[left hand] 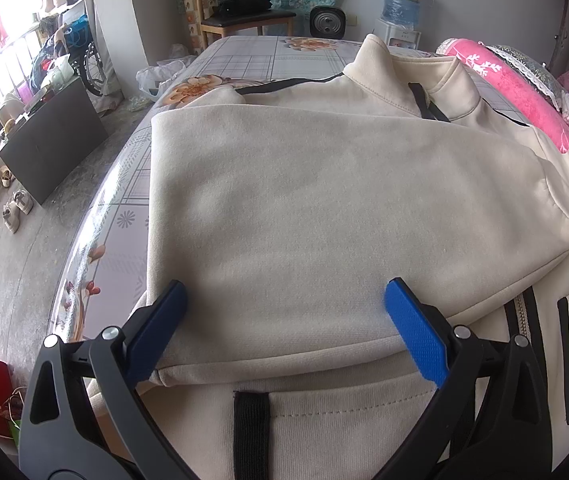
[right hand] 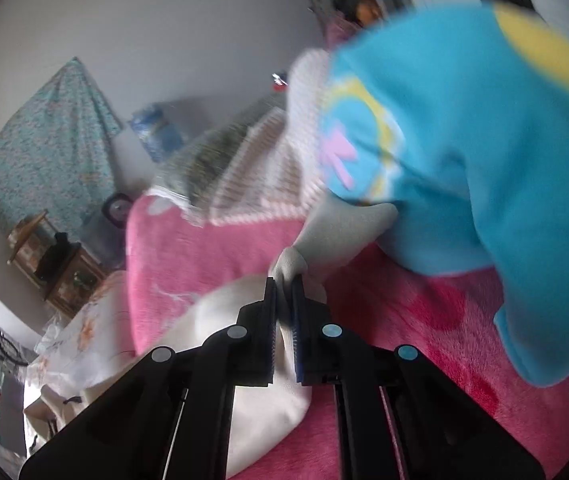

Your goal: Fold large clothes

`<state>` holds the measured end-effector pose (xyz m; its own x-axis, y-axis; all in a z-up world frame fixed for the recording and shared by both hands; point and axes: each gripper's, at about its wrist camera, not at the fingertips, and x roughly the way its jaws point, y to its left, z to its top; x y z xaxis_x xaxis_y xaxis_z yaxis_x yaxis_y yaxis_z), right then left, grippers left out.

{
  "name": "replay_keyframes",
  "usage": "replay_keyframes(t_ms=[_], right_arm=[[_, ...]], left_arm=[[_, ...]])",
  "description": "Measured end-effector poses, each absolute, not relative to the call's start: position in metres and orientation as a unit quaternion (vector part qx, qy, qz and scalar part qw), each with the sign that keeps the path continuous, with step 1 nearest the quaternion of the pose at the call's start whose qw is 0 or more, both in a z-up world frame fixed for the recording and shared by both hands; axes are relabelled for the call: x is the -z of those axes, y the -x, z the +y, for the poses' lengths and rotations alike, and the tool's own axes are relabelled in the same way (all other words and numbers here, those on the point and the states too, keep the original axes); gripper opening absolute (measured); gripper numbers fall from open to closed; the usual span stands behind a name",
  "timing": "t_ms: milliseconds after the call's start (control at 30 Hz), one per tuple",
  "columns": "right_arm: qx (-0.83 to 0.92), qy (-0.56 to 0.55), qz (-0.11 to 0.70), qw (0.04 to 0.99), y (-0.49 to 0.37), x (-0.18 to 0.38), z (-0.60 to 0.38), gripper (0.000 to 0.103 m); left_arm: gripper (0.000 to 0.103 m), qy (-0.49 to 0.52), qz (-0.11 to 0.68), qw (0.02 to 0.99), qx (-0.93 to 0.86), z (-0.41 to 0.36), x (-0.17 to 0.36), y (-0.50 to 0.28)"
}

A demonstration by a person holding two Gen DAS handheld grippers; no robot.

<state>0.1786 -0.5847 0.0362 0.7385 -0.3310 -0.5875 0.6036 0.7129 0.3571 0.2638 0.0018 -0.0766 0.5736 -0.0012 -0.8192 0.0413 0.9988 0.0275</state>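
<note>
A cream jacket [left hand: 324, 208] with black trim and a stand-up collar [left hand: 416, 76] lies on the bed, one side folded over its front. My left gripper [left hand: 284, 320] is open, its blue pads [left hand: 416, 336] spread over the folded part near the hem, holding nothing. In the right wrist view my right gripper [right hand: 284, 300] is shut on a piece of the cream jacket's fabric [right hand: 336, 232], lifted above a pink blanket [right hand: 404, 320]. The view is blurred.
The bed [left hand: 244, 56] has a checked floral sheet; its left edge drops to the floor with shoes [left hand: 16, 204] and a dark board [left hand: 52, 140]. A pink pillow [left hand: 520, 88] lies at the right. A blue garment [right hand: 464, 140] hangs close ahead of the right gripper. A chair [left hand: 240, 12] stands beyond the bed.
</note>
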Motion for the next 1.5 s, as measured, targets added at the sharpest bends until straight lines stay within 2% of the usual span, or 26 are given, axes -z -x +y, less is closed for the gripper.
replay_keyframes(t_ms=[333, 567, 667, 700, 800, 967, 1233, 1500], right_arm=[[0.126, -0.193, 0.197, 0.953, -0.205, -0.165, -0.463, 0.006], [-0.036, -0.145, 0.209, 0.967, -0.208, -0.189, -0.324, 0.006], [-0.109, -0.121, 0.250, 0.954, -0.217, -0.168, -0.263, 0.008], [-0.139, -0.116, 0.272, 0.945, -0.220, -0.154, -0.244, 0.014], [-0.197, -0.106, 0.335, 0.915, -0.221, -0.111, -0.206, 0.060], [-0.193, -0.112, 0.414, 0.882, -0.197, -0.037, -0.199, 0.062], [-0.126, -0.118, 0.454, 0.874, -0.150, 0.022, -0.236, 0.062], [-0.060, -0.084, 0.463, 0.881, -0.140, 0.060, -0.258, 0.062]], left_arm=[[0.096, -0.021, 0.461, 0.887, 0.012, 0.002, 0.076, -0.263], [0.096, -0.021, 0.461, 0.887, 0.012, 0.002, 0.077, -0.263], [0.096, -0.021, 0.461, 0.887, 0.012, 0.002, 0.076, -0.263], [0.096, -0.021, 0.461, 0.887, 0.012, 0.002, 0.076, -0.263], [0.096, -0.021, 0.461, 0.887, 0.012, 0.002, 0.077, -0.263], [0.096, -0.021, 0.461, 0.887, 0.013, 0.002, 0.076, -0.264], [0.096, -0.004, 0.456, 0.889, 0.042, 0.006, 0.070, -0.261], [0.096, 0.065, 0.401, 0.911, 0.068, 0.036, -0.010, -0.249]])
